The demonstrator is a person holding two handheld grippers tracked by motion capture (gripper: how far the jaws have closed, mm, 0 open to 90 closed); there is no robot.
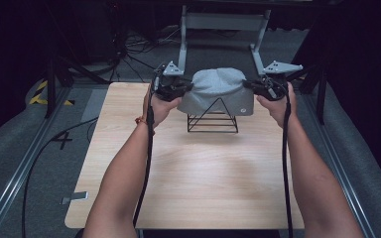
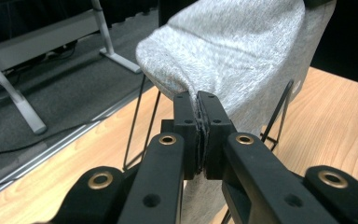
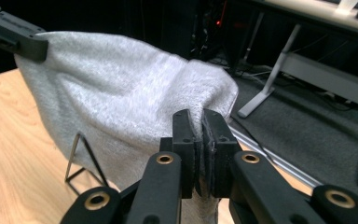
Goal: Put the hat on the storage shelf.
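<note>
- The person's two bare forearms come in from the near edge of the light wooden desk and reach forward, a black cable trailing down along each.
- The near and middle parts of the desk carry nothing but the shadow of the arms.
- The left hand holds the left gripper; a red band sits at that wrist. In the left gripper view its fingers are pressed tight together, with a fold of the grey towel pinched between them.
- The right hand holds the right gripper. In the right gripper view its fingers are likewise closed, clamping the cloth's opposite edge.
- The grey towel hangs between the two grippers toward the far side of the desk, draped over a black wire rack that stands on the desk; a triangular end of the rack shows in front of the cloth.
- A small round mark sits near the towel's lower right corner.
- Beyond the desk lies a grey floor with cables and a pale metal frame.
</note>
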